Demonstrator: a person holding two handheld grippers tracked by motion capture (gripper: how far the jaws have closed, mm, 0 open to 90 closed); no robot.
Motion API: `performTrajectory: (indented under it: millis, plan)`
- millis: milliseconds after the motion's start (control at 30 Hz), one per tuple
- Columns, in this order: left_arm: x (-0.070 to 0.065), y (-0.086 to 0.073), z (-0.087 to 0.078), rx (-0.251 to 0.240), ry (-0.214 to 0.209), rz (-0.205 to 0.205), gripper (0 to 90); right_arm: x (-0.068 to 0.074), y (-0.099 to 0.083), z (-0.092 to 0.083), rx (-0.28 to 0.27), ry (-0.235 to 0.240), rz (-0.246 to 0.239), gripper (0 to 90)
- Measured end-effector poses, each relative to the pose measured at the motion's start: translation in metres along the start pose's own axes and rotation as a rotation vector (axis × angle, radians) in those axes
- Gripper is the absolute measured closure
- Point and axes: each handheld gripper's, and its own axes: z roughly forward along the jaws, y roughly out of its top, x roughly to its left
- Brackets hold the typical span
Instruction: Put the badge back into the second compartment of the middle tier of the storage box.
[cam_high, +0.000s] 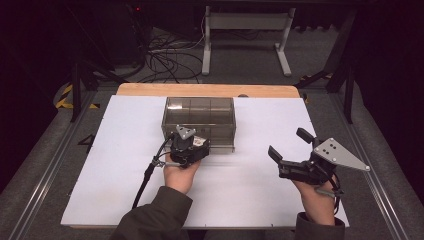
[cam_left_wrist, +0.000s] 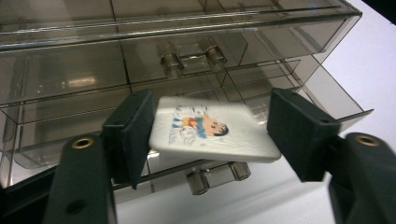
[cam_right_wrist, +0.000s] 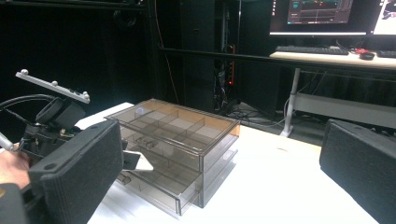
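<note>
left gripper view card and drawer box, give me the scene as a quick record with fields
held item: white picture card, a cartoon figure printed on it
left tool: jaws on either side of the card, left jaw touching its edge
drawer box: smoky clear plastic, lower drawer pulled out
card position: at the open lower drawer
right tool: open, nothing between its jaws, held apart from the box
surface: white table

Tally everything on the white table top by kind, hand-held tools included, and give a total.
Clear smoky drawer box: 1
White picture card, between the jaws of the left tool: 1
Hand-held tools, the left tool and the right tool: 2
Total: 4
</note>
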Motion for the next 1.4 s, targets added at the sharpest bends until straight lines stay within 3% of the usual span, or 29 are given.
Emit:
performTrajectory:
  millis: [367, 900, 1033, 1400]
  plan:
    - [0.000, 0.001, -0.002, -0.022, 0.013, 0.022, 34.3, 0.000, 0.000, 0.000, 0.000, 0.000, 0.000, 0.4]
    - [0.010, 0.004, -0.020, -0.193, -0.091, 0.127, 25.6, 0.001, -0.003, 0.003, 0.006, 0.000, 0.007, 0.4]
    - [0.015, 0.006, -0.025, -0.239, -0.109, 0.179, 19.8, 0.002, -0.004, 0.006, 0.015, 0.005, 0.009, 0.4]
    - [0.033, 0.014, -0.051, -0.308, -0.161, 0.203, 17.2, 0.005, -0.005, 0.010, 0.037, 0.010, 0.014, 0.5]
